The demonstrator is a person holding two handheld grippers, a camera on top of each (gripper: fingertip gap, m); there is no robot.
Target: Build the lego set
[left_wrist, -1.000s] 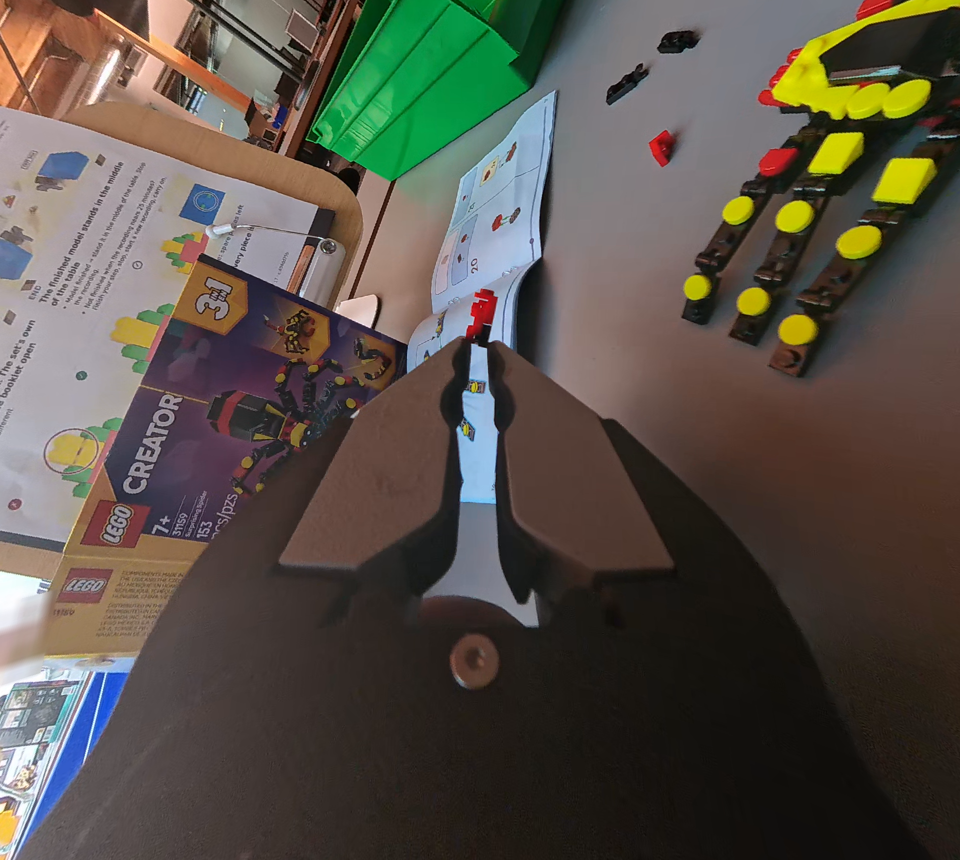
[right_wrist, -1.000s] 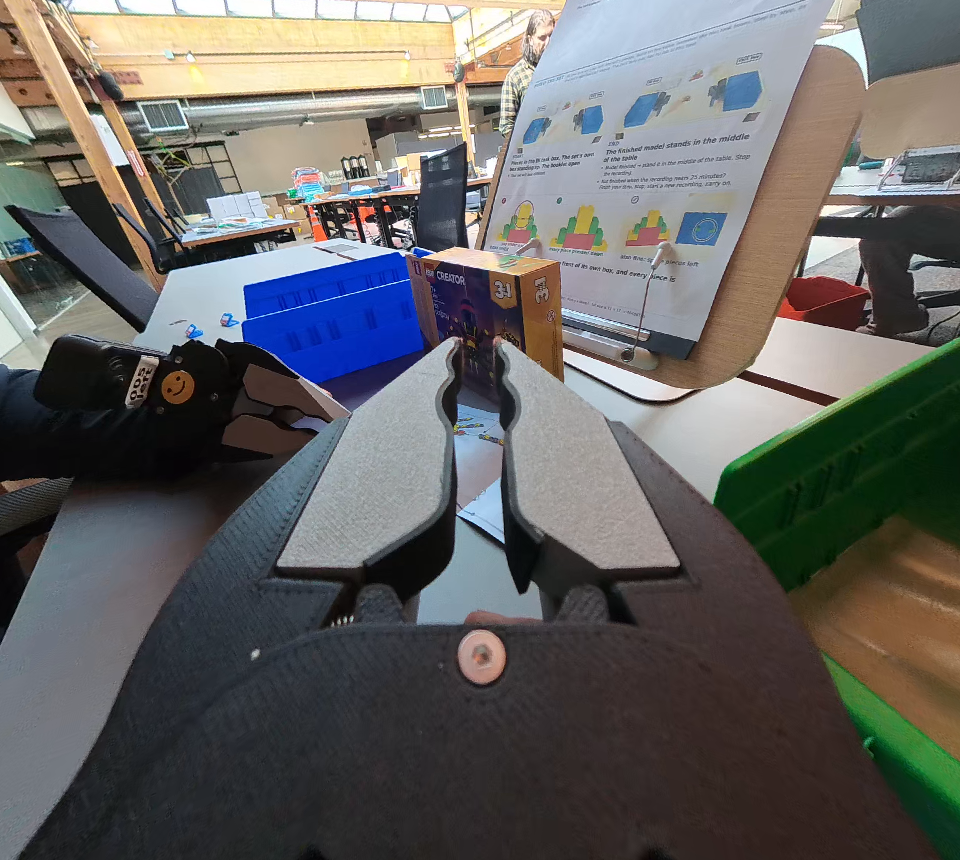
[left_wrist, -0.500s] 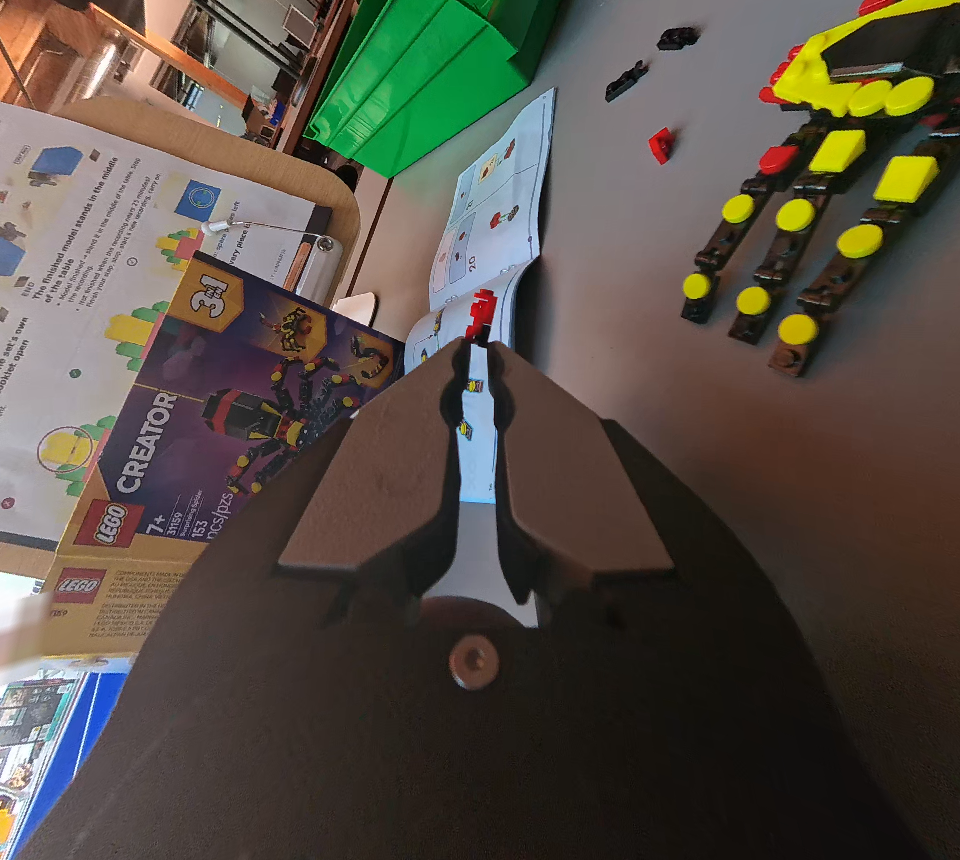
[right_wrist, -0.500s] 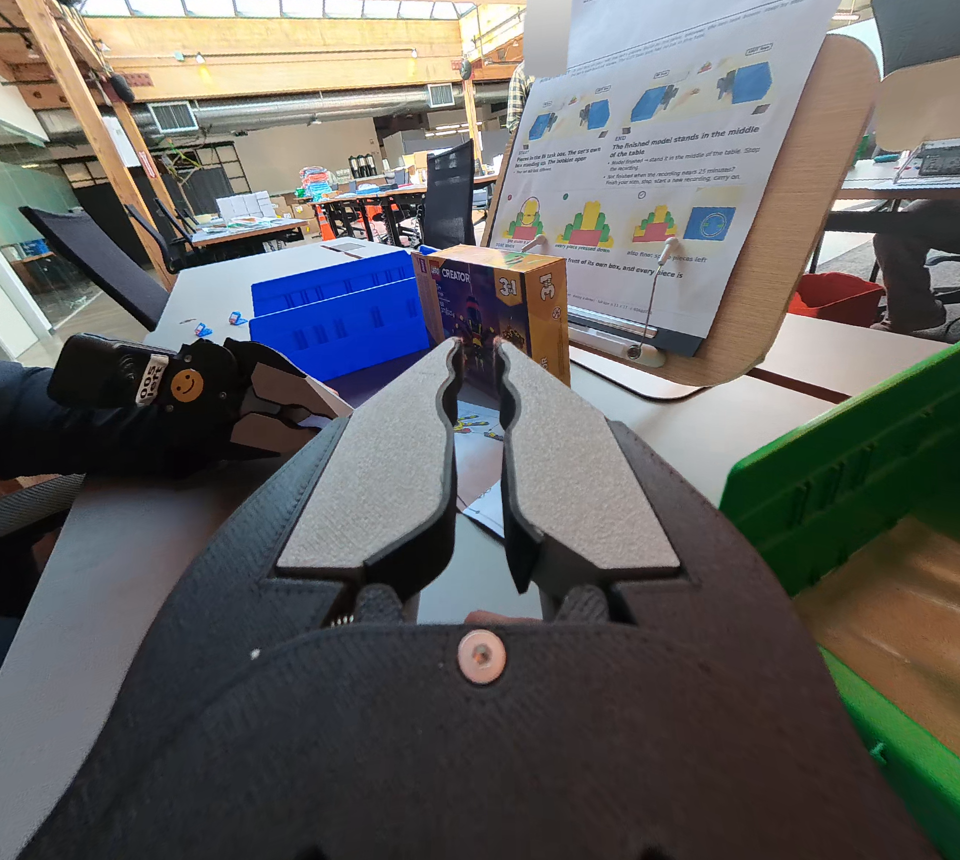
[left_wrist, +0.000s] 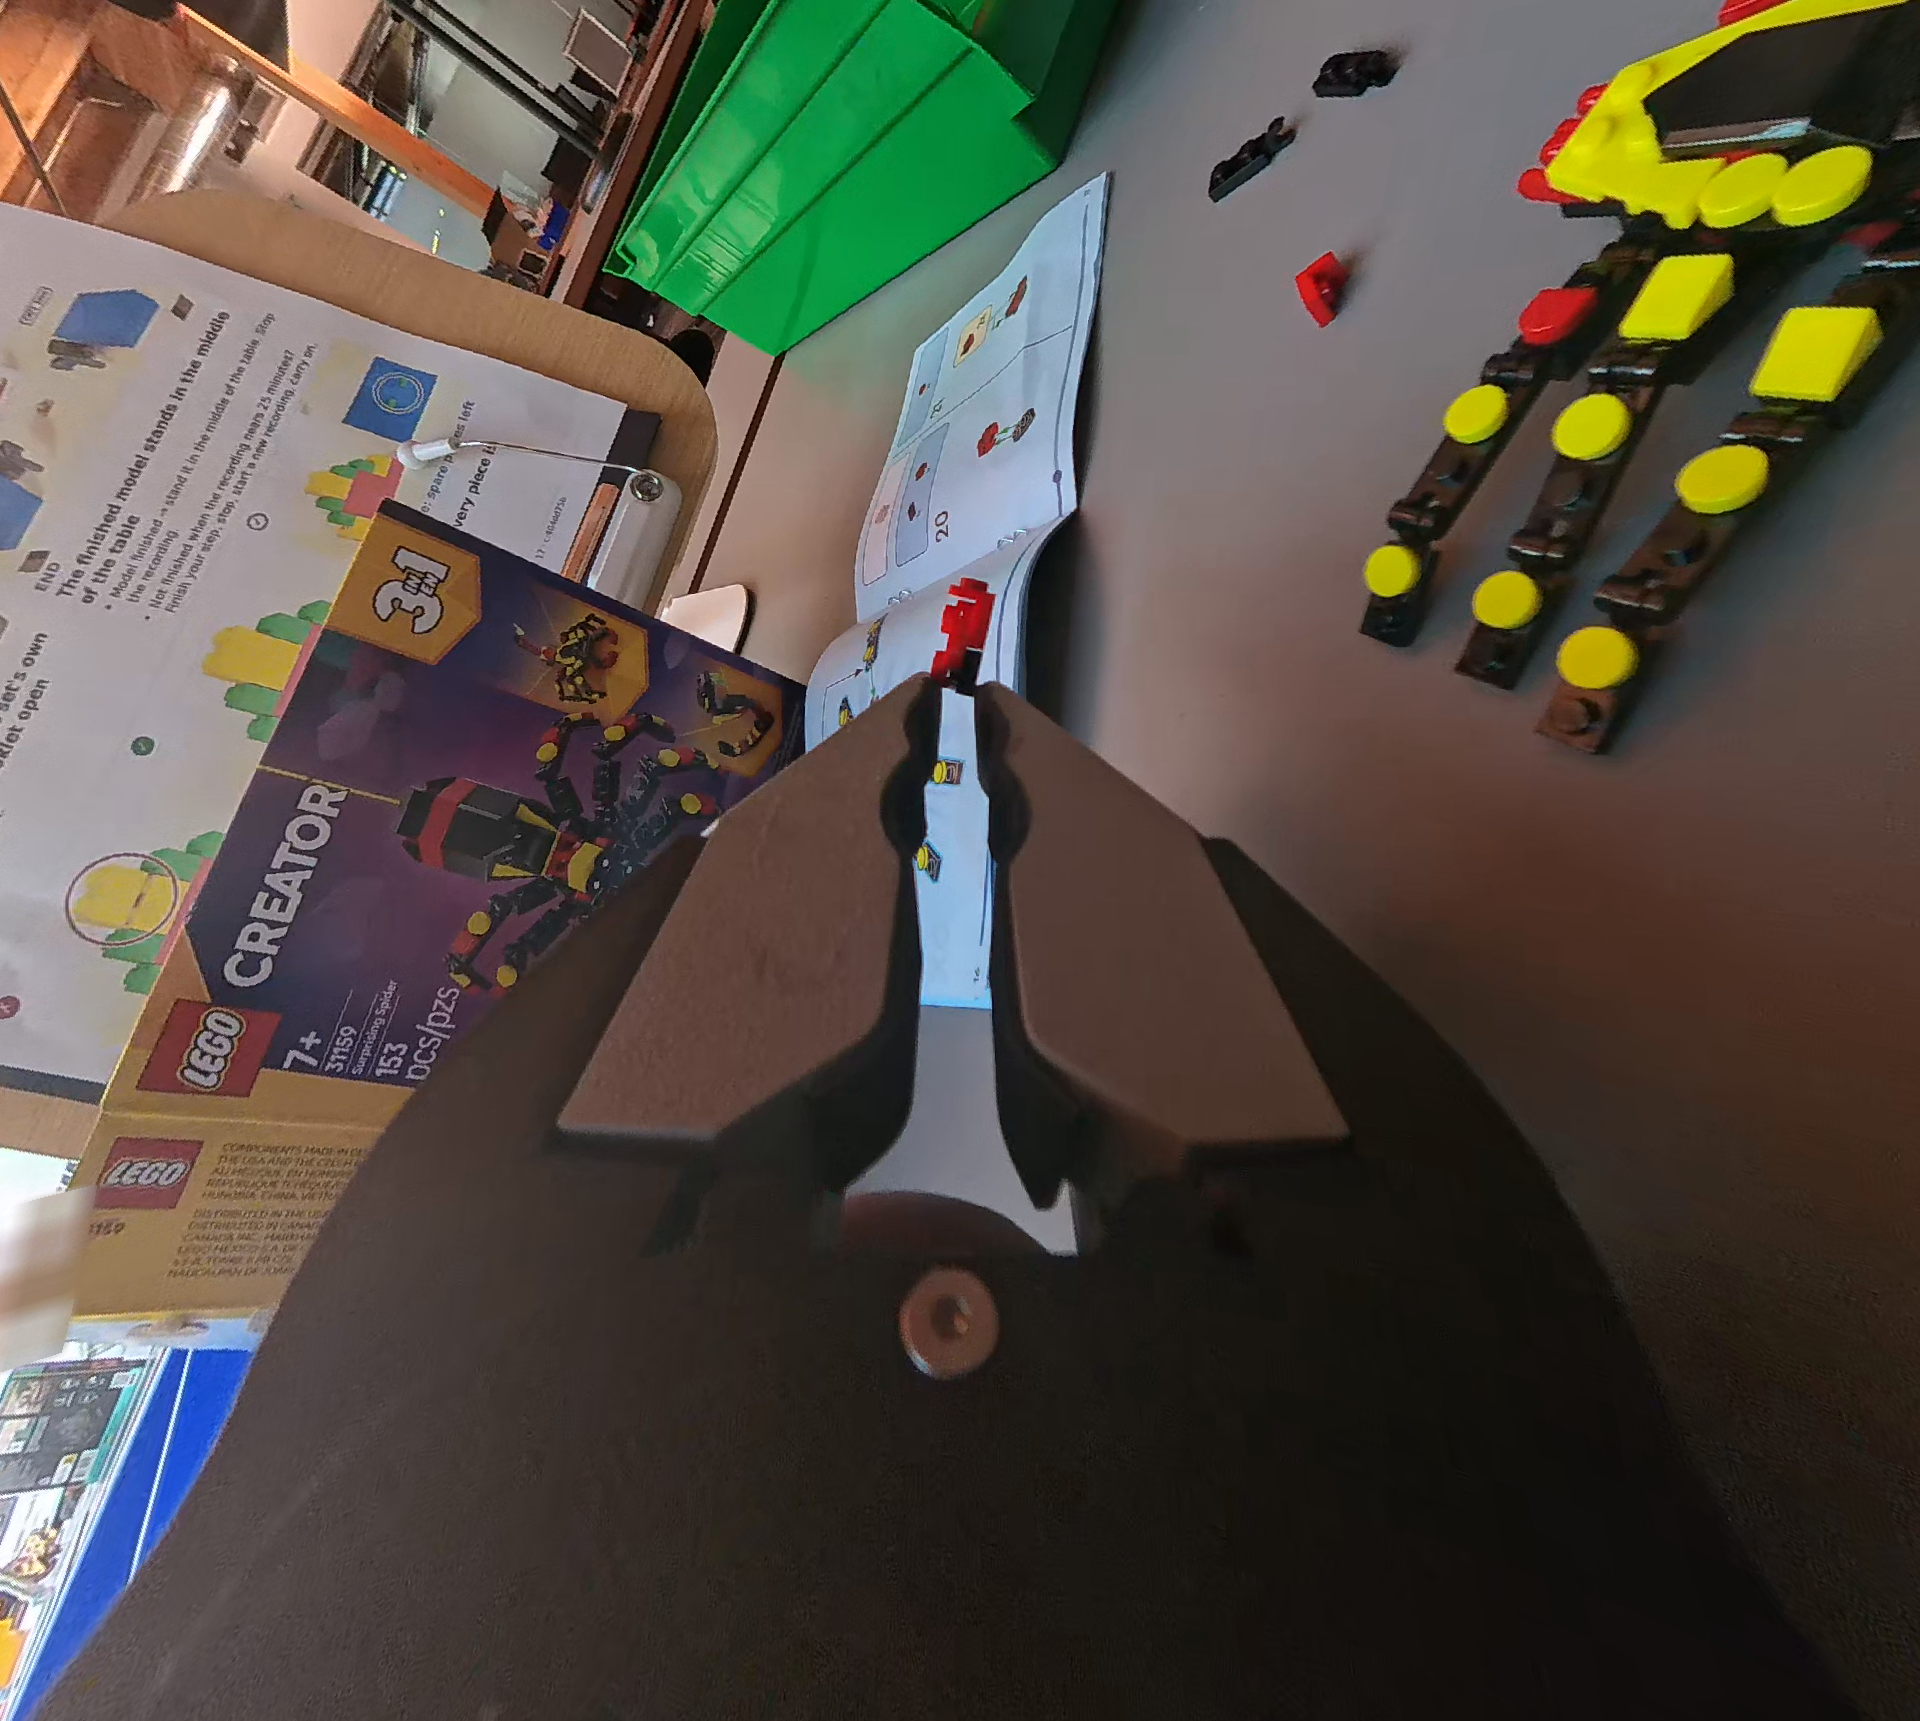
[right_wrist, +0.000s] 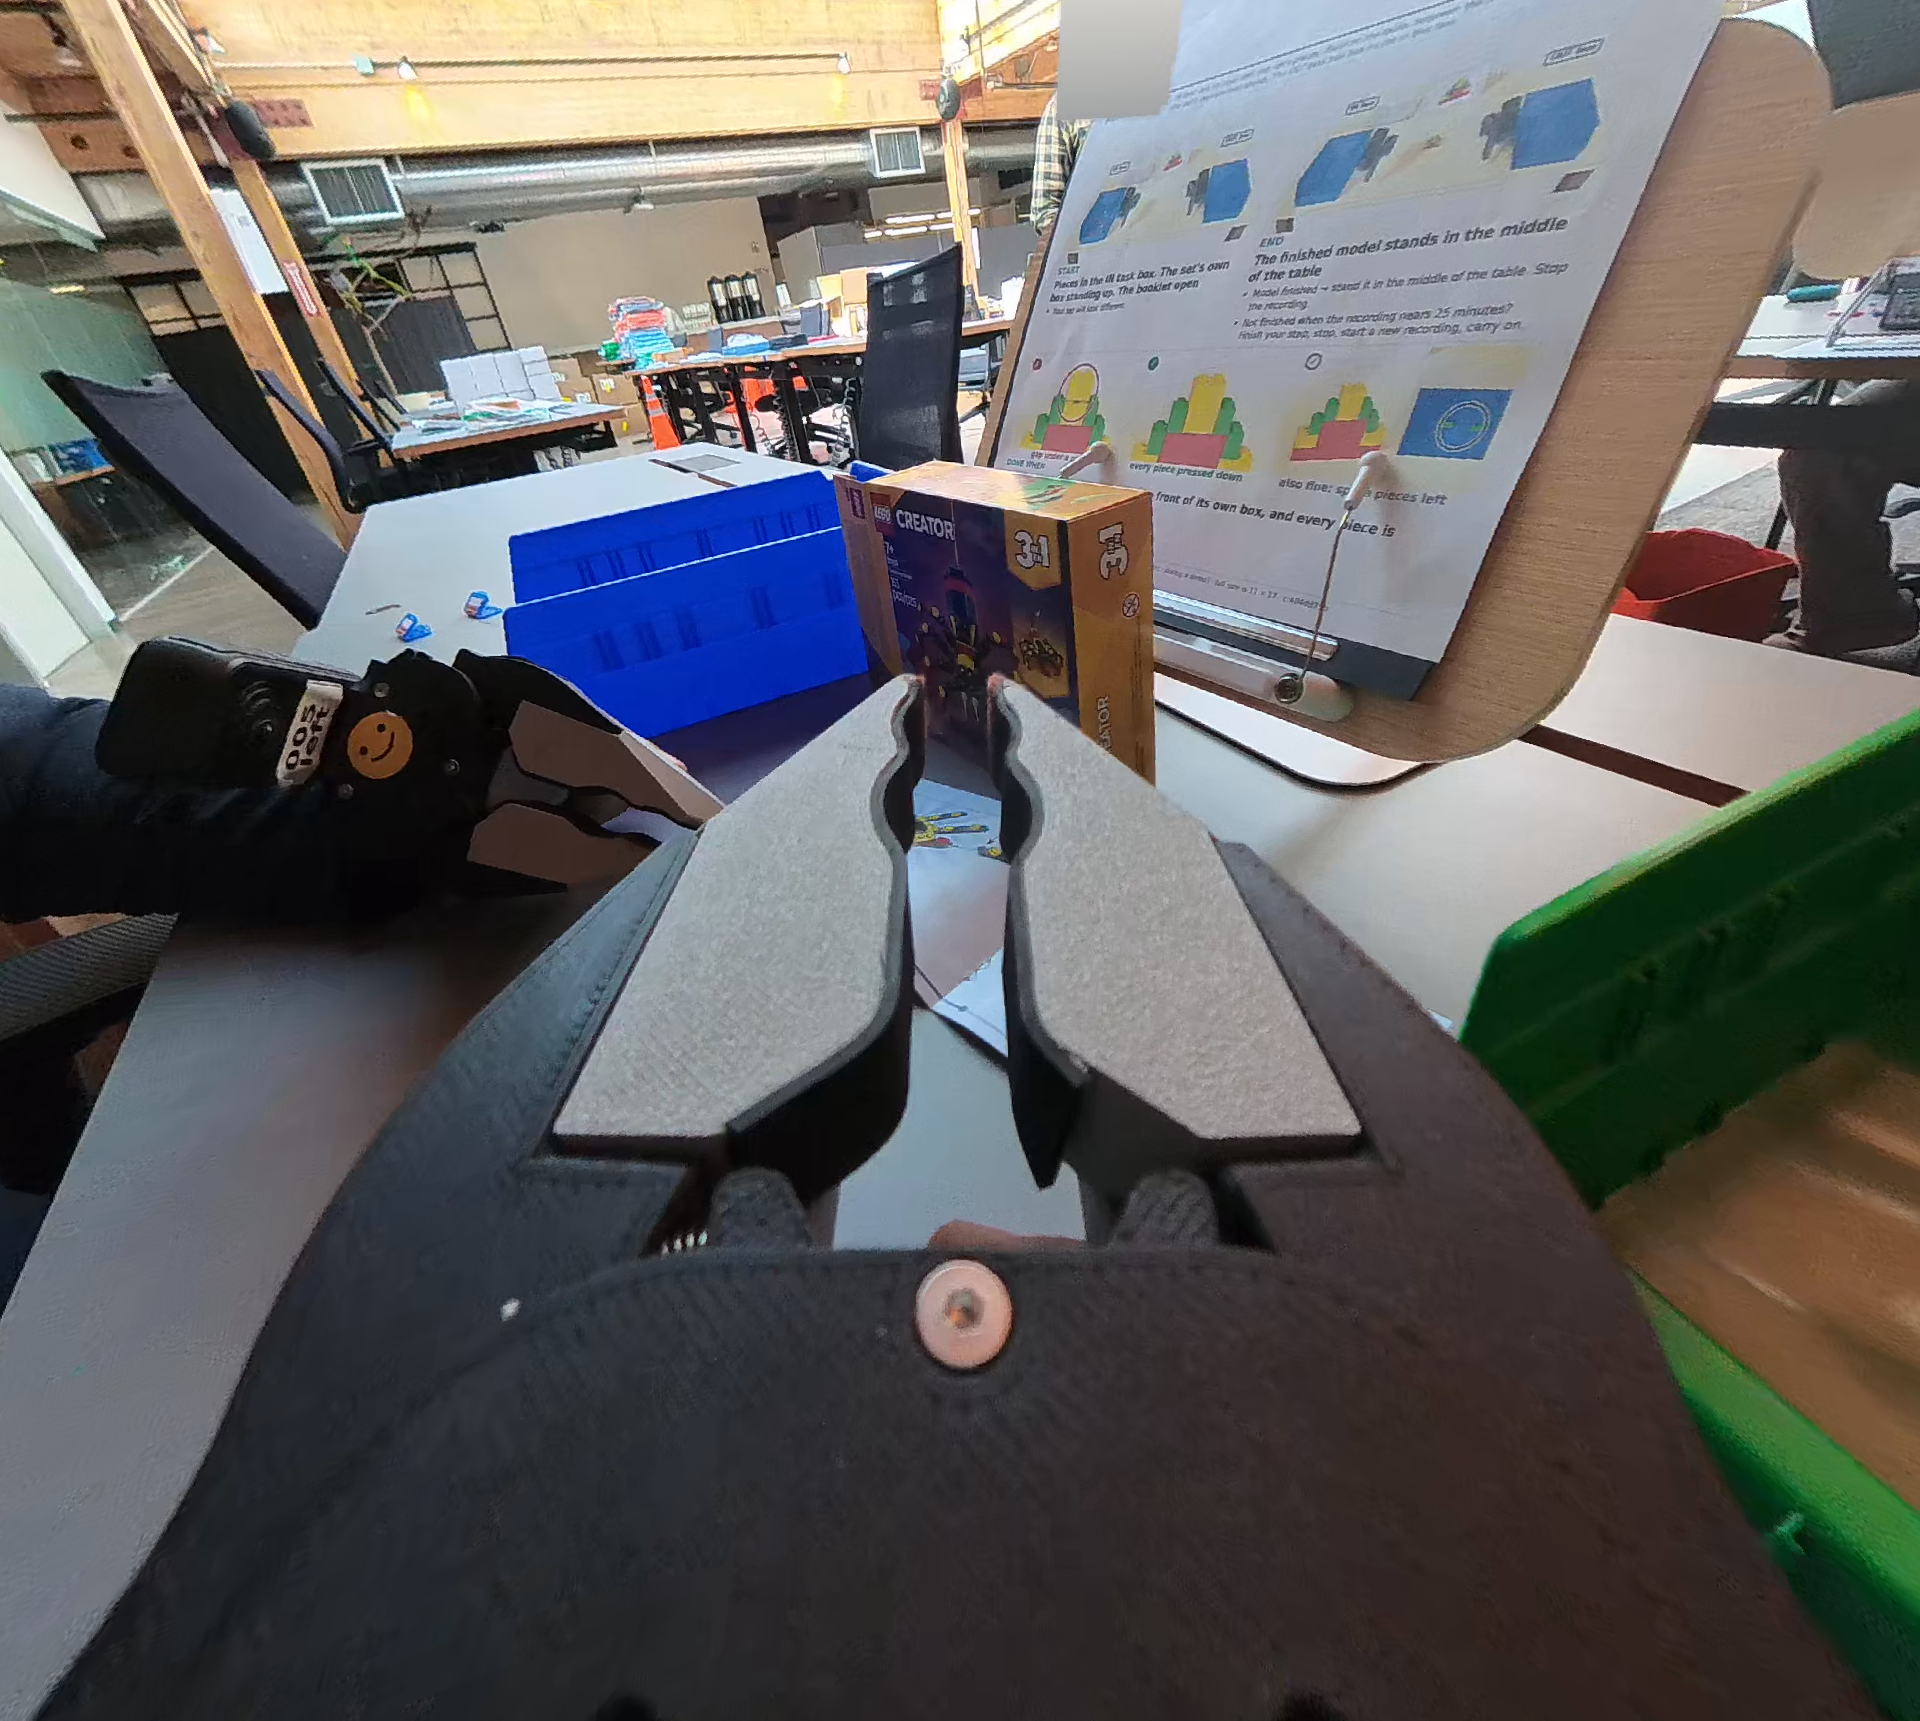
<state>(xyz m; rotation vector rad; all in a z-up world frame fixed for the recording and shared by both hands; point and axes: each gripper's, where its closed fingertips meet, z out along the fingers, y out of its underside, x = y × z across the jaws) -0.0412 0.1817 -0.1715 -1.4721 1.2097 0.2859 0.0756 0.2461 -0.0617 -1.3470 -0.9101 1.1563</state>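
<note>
Red piece [left_wrist: 962, 632] pinched in left tongs [left_wrist: 953, 689], seemingly.

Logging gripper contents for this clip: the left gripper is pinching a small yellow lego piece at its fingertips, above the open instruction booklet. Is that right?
Not quite. The piece at the tips of the left gripper is red, not yellow: a small red lego piece, as the left wrist view shows. The rest holds: it is pinched at the fingertips, with the open instruction booklet behind it.

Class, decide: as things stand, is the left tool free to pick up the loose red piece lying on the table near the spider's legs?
Probably not yet: the left tool is already shut on a small red piece, though the table path to the loose red piece looks clear.
</note>
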